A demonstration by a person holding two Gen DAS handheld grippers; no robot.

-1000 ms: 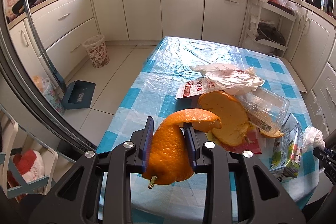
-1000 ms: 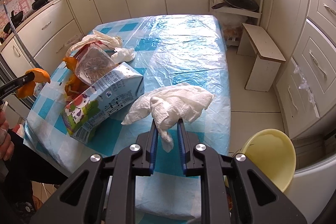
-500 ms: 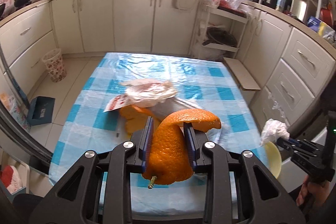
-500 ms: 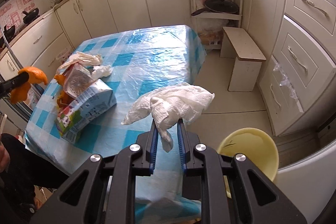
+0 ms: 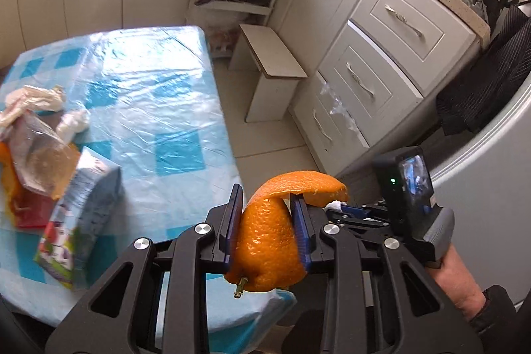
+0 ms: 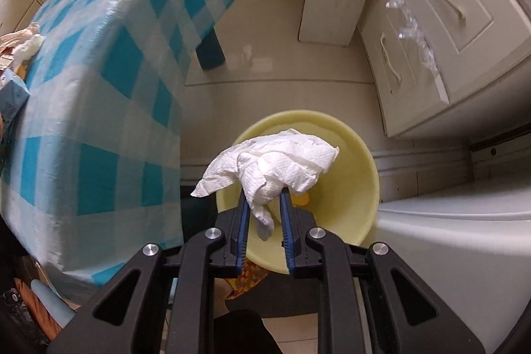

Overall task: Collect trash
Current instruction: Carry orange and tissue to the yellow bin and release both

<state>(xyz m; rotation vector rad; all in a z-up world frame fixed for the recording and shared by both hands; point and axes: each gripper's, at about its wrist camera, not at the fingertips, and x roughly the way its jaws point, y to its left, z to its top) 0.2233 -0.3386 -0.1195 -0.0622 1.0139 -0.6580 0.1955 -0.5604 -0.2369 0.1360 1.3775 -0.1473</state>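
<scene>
In the left wrist view, the left gripper [image 5: 265, 214] has its 2 blue-padded fingers [image 5: 232, 221] pressed against a curled piece of orange peel [image 5: 270, 238]. The peel stands between the fingers, and its upper end bends over the top of the right one. A small stem sticks out at its lower end. The gripper is above the near corner of the table [image 5: 139, 82], which has a blue and white checked cover under clear plastic. On the left part of the table lie a drink carton [image 5: 79, 214] on its side, a clear plastic container [image 5: 36, 148], more orange peel under the container, and crumpled white paper [image 5: 30, 102] further back. To the right, the right gripper [image 5: 345, 208] appears from the side, with a little white material at its tip. White drawers [image 5: 381, 55] and a small white stool [image 5: 272, 72] stand beyond the table.

In the right wrist view, the right gripper [image 6: 264, 204] has its 2 fingers closed on a crumpled white paper towel [image 6: 275, 165]. The fingers are only a little apart, with the lower part of the towel between them, and the rest spreads out above the tips. The towel hangs directly over the open yellow bin [image 6: 365, 175], which stands on the floor beside the table edge. Something small and yellow lies inside the bin, but I cannot tell what it is.
</scene>
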